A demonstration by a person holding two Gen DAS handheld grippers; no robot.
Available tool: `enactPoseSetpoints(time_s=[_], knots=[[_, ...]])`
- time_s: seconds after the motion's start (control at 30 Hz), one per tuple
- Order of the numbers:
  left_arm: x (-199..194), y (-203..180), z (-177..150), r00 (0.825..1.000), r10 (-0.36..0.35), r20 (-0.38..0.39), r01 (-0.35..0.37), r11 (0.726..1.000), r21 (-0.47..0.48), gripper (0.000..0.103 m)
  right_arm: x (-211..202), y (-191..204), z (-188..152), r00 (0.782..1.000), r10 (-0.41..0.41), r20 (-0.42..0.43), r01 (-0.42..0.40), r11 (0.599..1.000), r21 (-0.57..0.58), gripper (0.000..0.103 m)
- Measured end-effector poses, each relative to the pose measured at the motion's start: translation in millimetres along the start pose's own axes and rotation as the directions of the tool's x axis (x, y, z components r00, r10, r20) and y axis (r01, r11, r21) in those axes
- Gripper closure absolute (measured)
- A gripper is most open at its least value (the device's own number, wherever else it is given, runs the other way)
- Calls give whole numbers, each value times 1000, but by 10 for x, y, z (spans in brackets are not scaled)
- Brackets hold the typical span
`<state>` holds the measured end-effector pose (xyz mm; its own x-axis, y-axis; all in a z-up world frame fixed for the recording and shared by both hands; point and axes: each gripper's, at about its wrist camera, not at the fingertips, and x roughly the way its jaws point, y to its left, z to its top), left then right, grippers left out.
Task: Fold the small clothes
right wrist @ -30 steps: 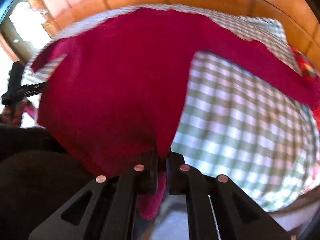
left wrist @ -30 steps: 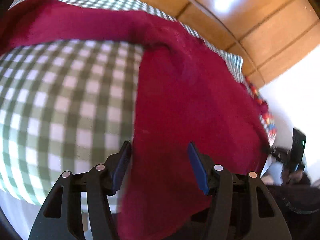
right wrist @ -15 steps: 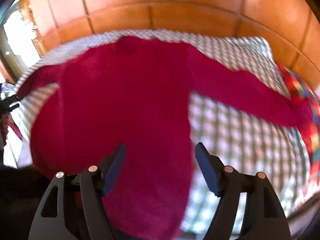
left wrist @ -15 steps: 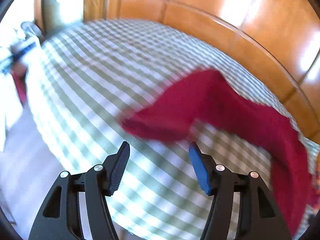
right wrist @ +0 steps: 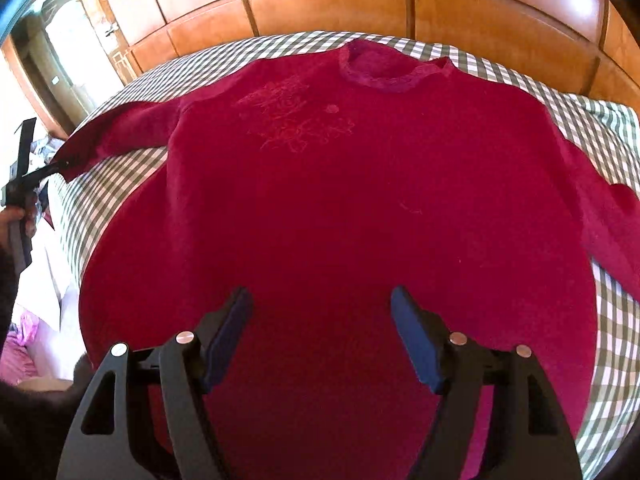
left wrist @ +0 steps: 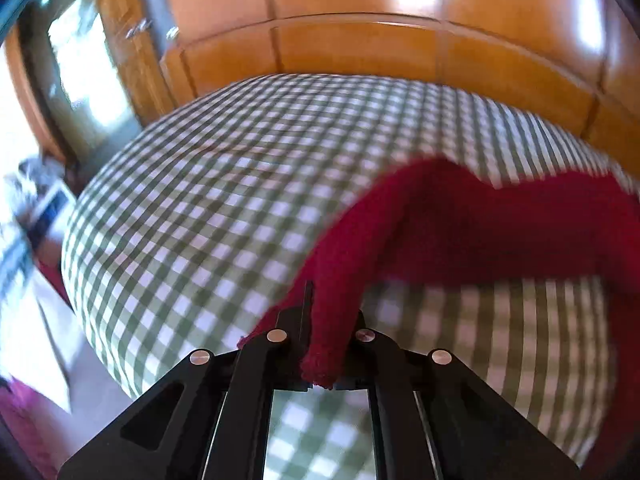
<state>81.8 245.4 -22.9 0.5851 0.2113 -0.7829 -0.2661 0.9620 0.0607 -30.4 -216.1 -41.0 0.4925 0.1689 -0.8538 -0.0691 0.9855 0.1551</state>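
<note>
- The red sweater lies face up on the checked bed, neck hole toward the wooden wardrobe, body spread fairly flat, the sleeves out to either side.
- It looks a soft, thickish knit: light, limp, likely to sag and stretch when lifted by one point, and not slippery. It should bunch rather than slide on the bedcover.
- Best holds, I'd judge, are the ribbed cuffs, the hem corners and the shoulder seams, where the knit is doubled and a pinch won't pull threads.
- The left tongs have just snapped shut and are clenched on the cuff of one sleeve; the cuff end pokes out toward the camera, and the sleeve rises off the bed from there.
- In the right wrist view those same tongs show small at the far left edge, at the sleeve tip.
- The right tongs stand released, spread wide, nothing between the pads; they hover over the lower body of the sweater, near the hem.
</note>
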Motion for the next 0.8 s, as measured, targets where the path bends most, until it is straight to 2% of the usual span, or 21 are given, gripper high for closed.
enactPoseSetpoints(time_s=[0.07, 0.13, 0.17, 0.27, 0.37, 0.43, 0.5, 0.53, 0.57, 0.6, 0.63, 0.67, 0.7, 0.73, 0.77, 0.8], knots=[[-3, 373, 272, 1000, -25, -2, 24, 988, -154, 100, 33, -13, 7, 1000, 4, 3, -4, 1000, 19, 32], [68, 657, 497, 1000, -9, -14, 5, 968, -250, 100, 90, -44, 18, 1000, 7, 2, -7, 999, 34, 32], [148, 757, 619, 999, 20, -30, -27, 962, -273, 100, 132, -49, 14, 1000, 10, 1, -10, 999, 38, 32], [387, 753, 890, 992, 95, -79, -112, 960, -257, 100, 237, -13, 45, 1000, -6, 9, 6, 1000, 30, 30], [582, 566, 1122, 986, 134, -101, -154, 964, -218, 100, 280, -11, 66, 1000, -18, 16, 17, 999, 28, 29], [706, 477, 1213, 985, 101, -137, -131, 963, -235, 100, 276, -32, 79, 1000, -13, 13, 13, 999, 39, 29], [698, 403, 1229, 988, 83, -128, -114, 959, -260, 100, 249, -37, 95, 1000, -9, 3, 9, 999, 31, 31], [669, 374, 1214, 989, 90, -120, -118, 959, -256, 95, 214, -60, 122, 1000, 0, -5, 0, 1000, 24, 31], [630, 350, 1195, 988, 106, -113, -131, 960, -249, 85, 158, -107, 165, 1000, 5, -2, -5, 1000, 26, 31], [554, 340, 1165, 981, 168, -96, -186, 954, -234, 77, 103, -159, 216, 1000, 9, 10, -9, 1000, 29, 31], [478, 336, 1150, 971, 225, -76, -237, 946, -223, 56, 52, -212, 276, 1000, 18, 22, -19, 999, 33, 31], [398, 349, 1139, 959, 279, -49, -283, 934, -218, 41, -7, -279, 350, 999, 26, 39, -28, 999, 40, 31], [300, 403, 1133, 940, 340, -27, -337, 912, -233, 39, -66, -364, 439, 998, 17, 62, -20, 999, 47, 31], [224, 463, 1134, 932, 362, -17, -353, 898, -263, 39, -102, -436, 520, 997, 6, 79, -10, 999, 52, 31], [98, 536, 1143, 946, 325, 15, -304, 900, -313, 39, -124, -514, 611, 996, -7, 94, 2, 998, 57, 31], [14, 547, 1162, 965, 257, 52, -225, 914, -337, 39, -130, -633, 742, 993, -29, 110, 22, 998, 66, 31]])
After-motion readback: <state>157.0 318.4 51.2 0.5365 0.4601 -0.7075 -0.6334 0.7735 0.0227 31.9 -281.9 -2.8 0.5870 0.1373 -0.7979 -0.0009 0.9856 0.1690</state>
